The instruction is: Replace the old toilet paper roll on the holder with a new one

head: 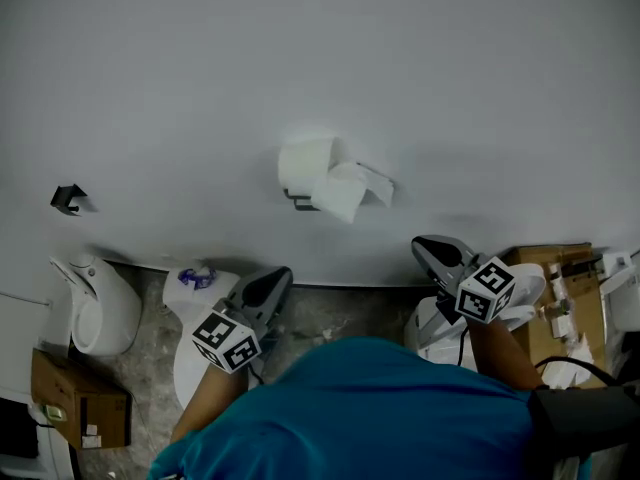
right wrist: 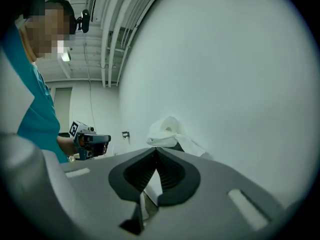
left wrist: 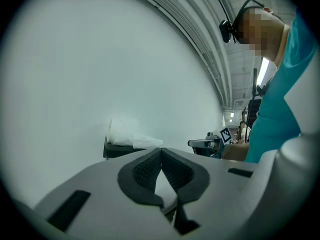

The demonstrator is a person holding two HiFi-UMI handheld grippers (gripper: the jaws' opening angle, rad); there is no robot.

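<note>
Head view shows the left gripper (head: 272, 278) and right gripper (head: 430, 250) clenched empty, below the old roll (head: 308, 166) on its holder (head: 297, 204); best open one before reaching its sides.

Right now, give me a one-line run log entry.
left gripper: shut, empty | right gripper: shut, empty | toilet paper roll: on holder

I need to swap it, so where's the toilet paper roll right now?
The toilet paper roll sits on its wall holder mid-frame in the head view, above and between the left gripper and right gripper.
</note>
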